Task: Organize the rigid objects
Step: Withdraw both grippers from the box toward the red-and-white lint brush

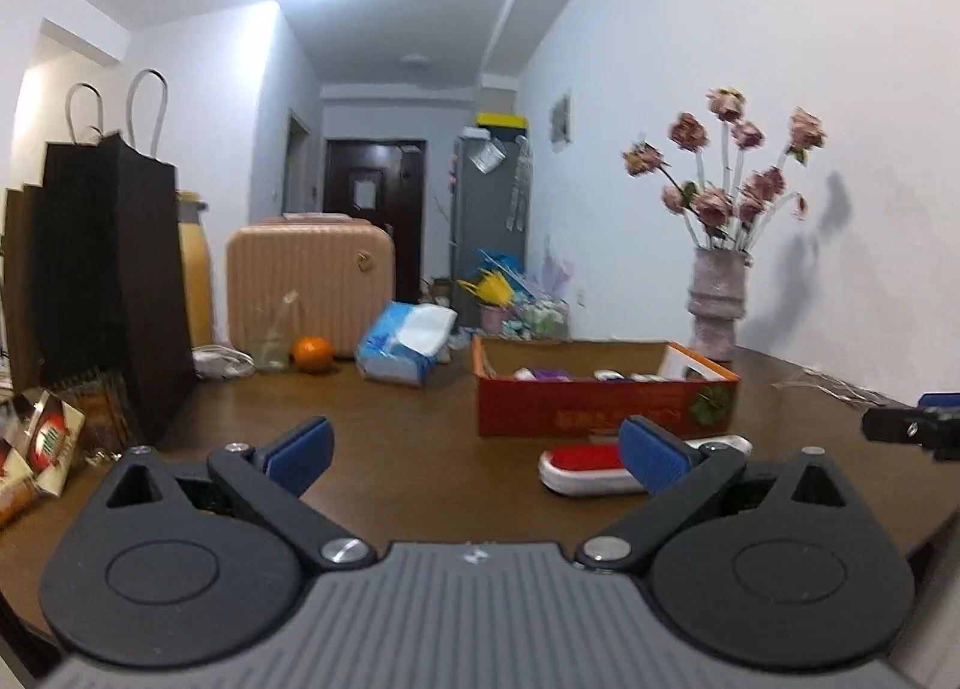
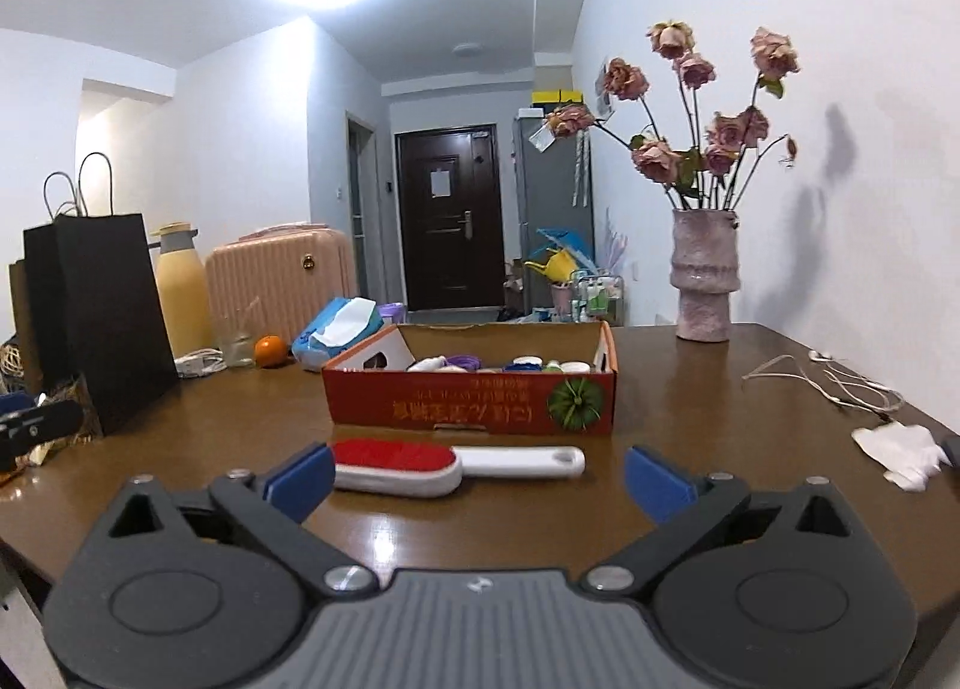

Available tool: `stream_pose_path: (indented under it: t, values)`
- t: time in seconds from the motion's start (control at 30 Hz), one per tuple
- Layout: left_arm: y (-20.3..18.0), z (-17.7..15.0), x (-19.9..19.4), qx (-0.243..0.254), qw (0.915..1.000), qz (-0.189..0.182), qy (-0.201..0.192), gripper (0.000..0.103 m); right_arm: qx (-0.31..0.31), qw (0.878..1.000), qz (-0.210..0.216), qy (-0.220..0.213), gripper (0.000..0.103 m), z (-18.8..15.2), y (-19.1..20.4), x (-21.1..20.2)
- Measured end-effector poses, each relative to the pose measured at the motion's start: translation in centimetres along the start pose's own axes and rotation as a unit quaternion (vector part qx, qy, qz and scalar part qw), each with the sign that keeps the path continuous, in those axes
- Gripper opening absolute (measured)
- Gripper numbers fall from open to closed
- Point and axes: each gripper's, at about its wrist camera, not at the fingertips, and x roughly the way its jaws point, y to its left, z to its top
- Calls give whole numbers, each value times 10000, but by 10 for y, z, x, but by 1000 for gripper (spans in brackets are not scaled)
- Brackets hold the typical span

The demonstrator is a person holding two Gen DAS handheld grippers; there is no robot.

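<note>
Brown table (image 2: 690,389), red box (image 2: 468,404) in the middle, brush (image 2: 420,464) lying just near of it. Left gripper (image 1: 477,458) and right gripper (image 2: 480,479) both spread wide, holding nothing.

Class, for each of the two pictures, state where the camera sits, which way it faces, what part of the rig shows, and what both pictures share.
Left wrist: on the left claw, low over the table, facing the hallway; open fingers show, brush ahead to the right.
Right wrist: on the right claw, same direction; open fingers show, brush between them.
Shared: brush, red box, vase, suitcase.
</note>
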Motion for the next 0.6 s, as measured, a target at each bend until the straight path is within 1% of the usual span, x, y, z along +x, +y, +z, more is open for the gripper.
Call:
stream_pose_path:
  t: [0.1,0.2,0.27,0.43,0.57,0.6]
  values:
    - [-6,-1,-3,27,9996,-244,-111,103,-209,9998,25,28,103,-8,8,-12]
    - [-14,-5,5,27,9992,-404,62,103,-404,9992,-6,-43,103,-8,11,-15]
    - [-18,-11,13,109,9988,-410,242,103,-470,9989,-74,-31,103,-7,10,-11]
    - [-21,-21,40,110,9972,-440,597,103,-362,9993,-85,102,102,-7,2,11]
    - [-22,-23,66,88,9953,-465,849,103,-282,9989,-112,345,95,-10,-8,34]
    - [-23,-23,74,65,9948,-460,911,103,-249,9987,-133,419,95,-10,-11,41]
